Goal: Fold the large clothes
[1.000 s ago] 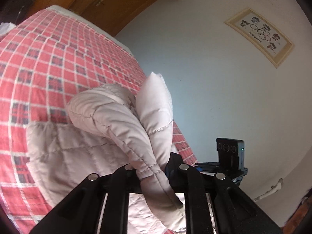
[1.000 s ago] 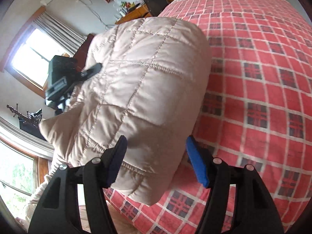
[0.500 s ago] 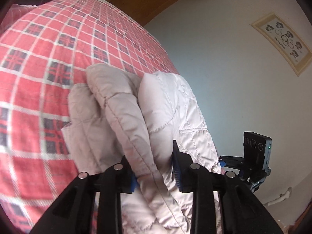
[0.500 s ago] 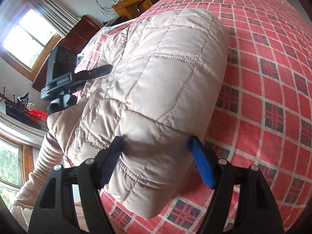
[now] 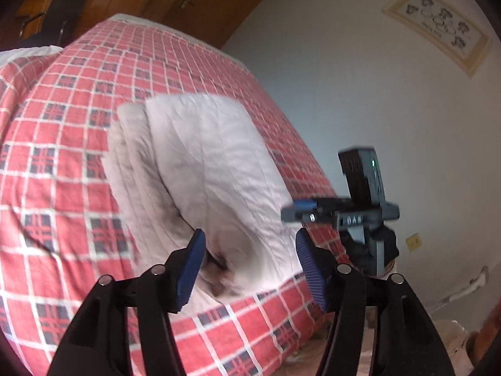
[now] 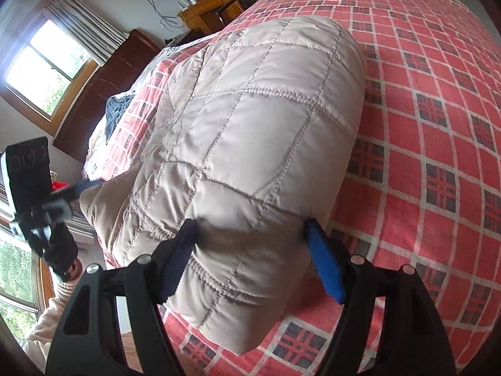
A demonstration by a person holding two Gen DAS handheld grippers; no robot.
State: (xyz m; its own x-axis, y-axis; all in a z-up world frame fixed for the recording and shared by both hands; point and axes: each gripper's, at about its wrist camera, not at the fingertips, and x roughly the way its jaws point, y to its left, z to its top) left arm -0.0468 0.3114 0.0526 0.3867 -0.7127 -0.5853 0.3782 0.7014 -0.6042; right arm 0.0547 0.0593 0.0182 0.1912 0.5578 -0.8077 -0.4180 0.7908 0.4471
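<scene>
Item: quilted beige jacket, padded, stitched in a diamond grid, folded into a thick bundle. Location: lying on the bed, on a red plaid bedspread, directly ahead of both tongs.

Left tongs: released, jaws spread wide, blue-ribbed pads on the inner faces. The near end of the bundle sits between and just beyond the fingertips; contact with either pad cannot be made out, as this part of the left wrist view is blurred. Bedspread extends to the left of and beyond these tongs.

Right tongs: jaws spread apart, one to each side of the bundle's near end, the fabric filling the gap between them. The left pad touches the quilting; the right pad sits just beside the fold. No pinch in the fabric shows.

Cross-views: the right tongs appear to the right of the left tongs, close to the bundle's edge; the left tongs appear far left in the right wrist view, held in a dark-gloved hand with a cream knit sleeve.

Surroundings: framed picture on the wall, right of and beyond the left tongs; window and dark wooden headboard left of and beyond the right tongs.
</scene>
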